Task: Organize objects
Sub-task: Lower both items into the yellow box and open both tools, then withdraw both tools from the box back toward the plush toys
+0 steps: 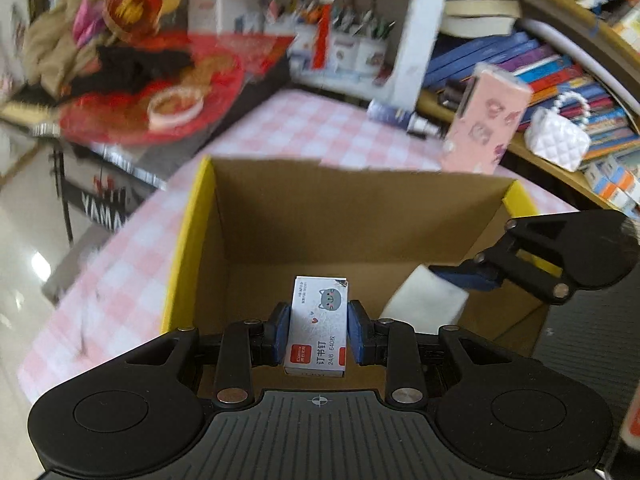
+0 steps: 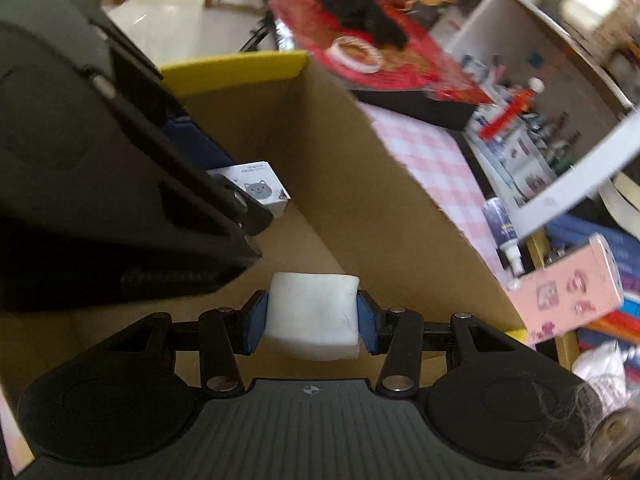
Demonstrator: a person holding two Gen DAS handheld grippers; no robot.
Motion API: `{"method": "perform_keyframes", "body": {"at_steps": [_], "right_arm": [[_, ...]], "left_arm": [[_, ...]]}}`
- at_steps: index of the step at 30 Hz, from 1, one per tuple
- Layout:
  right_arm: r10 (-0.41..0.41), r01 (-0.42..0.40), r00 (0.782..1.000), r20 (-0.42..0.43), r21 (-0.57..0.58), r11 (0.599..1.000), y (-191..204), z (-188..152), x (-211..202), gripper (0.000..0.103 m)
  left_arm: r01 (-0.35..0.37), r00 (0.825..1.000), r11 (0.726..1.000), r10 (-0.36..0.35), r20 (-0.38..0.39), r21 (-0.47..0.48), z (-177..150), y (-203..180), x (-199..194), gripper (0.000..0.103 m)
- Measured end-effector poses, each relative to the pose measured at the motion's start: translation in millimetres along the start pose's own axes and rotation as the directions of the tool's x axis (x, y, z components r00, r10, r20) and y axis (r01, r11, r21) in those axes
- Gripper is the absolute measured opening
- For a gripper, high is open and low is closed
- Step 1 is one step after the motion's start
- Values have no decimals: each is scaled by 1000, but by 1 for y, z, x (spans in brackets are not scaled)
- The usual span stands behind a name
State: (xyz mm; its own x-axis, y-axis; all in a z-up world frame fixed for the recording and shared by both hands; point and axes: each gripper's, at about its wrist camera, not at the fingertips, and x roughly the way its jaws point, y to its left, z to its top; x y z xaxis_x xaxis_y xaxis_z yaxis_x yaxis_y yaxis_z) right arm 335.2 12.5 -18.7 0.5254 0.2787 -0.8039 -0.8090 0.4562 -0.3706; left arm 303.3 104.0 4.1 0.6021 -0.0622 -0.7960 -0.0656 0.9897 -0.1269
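The left hand-held gripper [image 1: 319, 330] grasps a staple box [image 1: 318, 326], long axis pointing ahead, inside the cardboard box [image 1: 188, 240]. Just right, the right hand-held gripper [image 2: 311, 320] clamps a white block [image 2: 312, 316].

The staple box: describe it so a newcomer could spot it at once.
Find the open cardboard box with yellow edges on the pink checked tablecloth. Held over its inside, between the left gripper's blue-padded jaws, is the staple box. Unlike the plain white block nearby, it shows a grey cat face.

Both wrist views look steeply down, close above the shared cardboard box [image 1: 360, 216] interior, from opposite sides.
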Motion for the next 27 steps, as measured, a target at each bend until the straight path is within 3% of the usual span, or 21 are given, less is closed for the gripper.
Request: {"method": "perform_keyframes", "body": {"at_steps": [6,12,14,17,21,24,27], "right_arm": [[58,-58,998,2,-14,998,-3,-2,3,45],[83,-84,996,-33,-22,996,-1,1,7,46],[91,-92,995,-35,-23,995,-1,1,6,54],[67,-67,998,11,-12,998,-4,2,-3,67],[24,-26,998,60,24,999,-7,3,-33,68],[-30,21,994,108,84,996,-6,-2,-64,68],[-87,56,983,159,187,981,-7,-10,-98,73]], "left_arm": [[-7,999,1000,8,-51,10,-4,-3,11,29],[-21,999,1000,22,-44,24,-2,-6,12,31],[-12,999,1000,12,-30,18,-2,-5,9,35],[28,1000,1000,-28,8,-10,-2,-4,-1,54],[59,990,997,-51,135,-51,-8,-8,-36,75],[110,973,993,-98,208,-45,-13,-11,-64,75],[71,957,997,-58,284,-36,-22,-11,-95,82]]}}
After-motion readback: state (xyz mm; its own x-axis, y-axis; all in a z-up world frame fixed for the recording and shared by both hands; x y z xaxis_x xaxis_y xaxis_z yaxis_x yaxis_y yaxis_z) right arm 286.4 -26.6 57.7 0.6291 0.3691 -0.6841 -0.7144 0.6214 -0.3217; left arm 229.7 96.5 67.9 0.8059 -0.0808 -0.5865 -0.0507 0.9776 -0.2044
